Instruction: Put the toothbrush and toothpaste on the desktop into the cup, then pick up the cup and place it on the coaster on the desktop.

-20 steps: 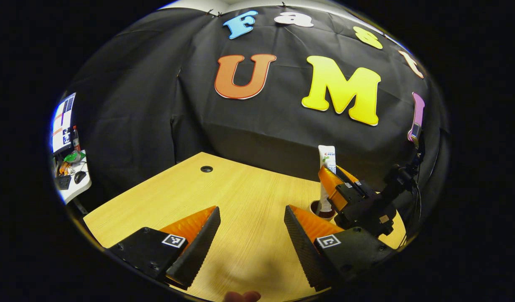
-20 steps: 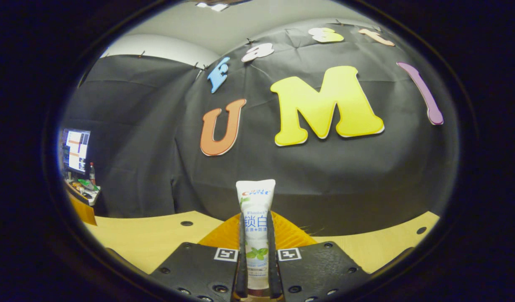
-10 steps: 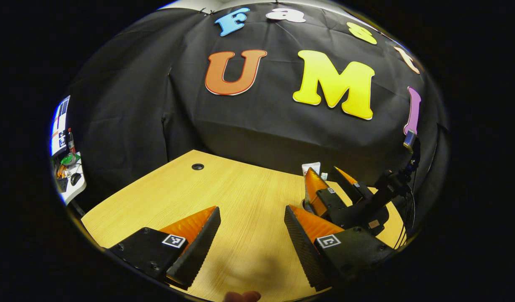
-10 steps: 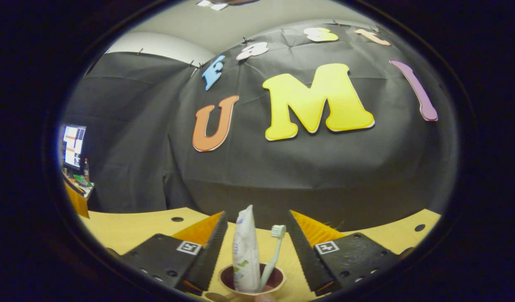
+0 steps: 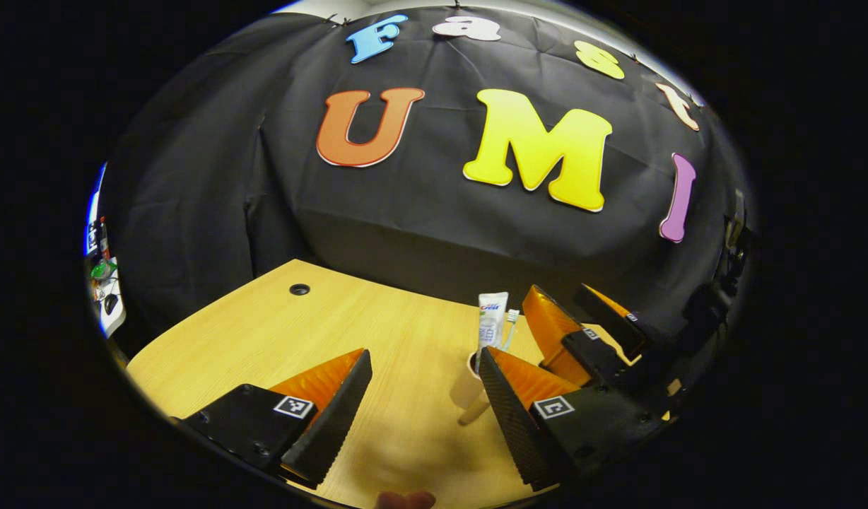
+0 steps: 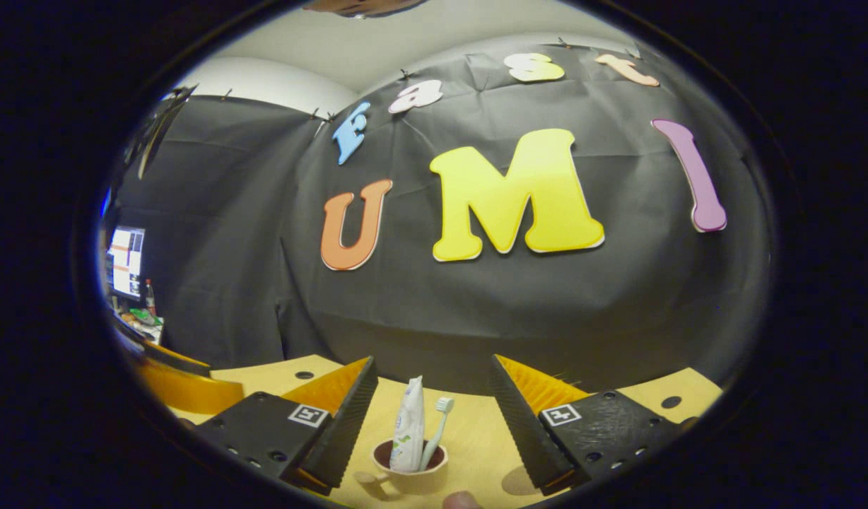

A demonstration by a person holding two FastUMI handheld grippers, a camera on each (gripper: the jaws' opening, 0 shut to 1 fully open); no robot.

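A small cup (image 6: pixel 409 477) with a side handle stands on the wooden desk (image 5: pixel 321 332). The toothpaste tube (image 6: pixel 409 424) and the toothbrush (image 6: pixel 437 424) stand upright in it. My right gripper (image 6: pixel 432 360) is open, drawn back from the cup, which sits low between its fingers without touching them. In the left gripper view the cup (image 5: pixel 468 385) stands just beyond my right finger, with the toothpaste (image 5: pixel 492 319) and toothbrush (image 5: pixel 512 322) rising from it. My left gripper (image 5: pixel 425 353) is open and holds nothing. The right gripper (image 5: pixel 555 290) hovers open behind the cup.
A round darker patch (image 6: pixel 519 482), perhaps the coaster, lies on the desk right of the cup, partly behind my right finger. Cable holes (image 5: pixel 300 289) (image 6: pixel 671 401) mark the desk's far corners. A side table with a monitor (image 6: pixel 126 261) stands far left.
My right gripper opened and let the toothpaste drop into the cup beside the toothbrush, then drew back. The left gripper view swung, so the cup now sits by its right finger.
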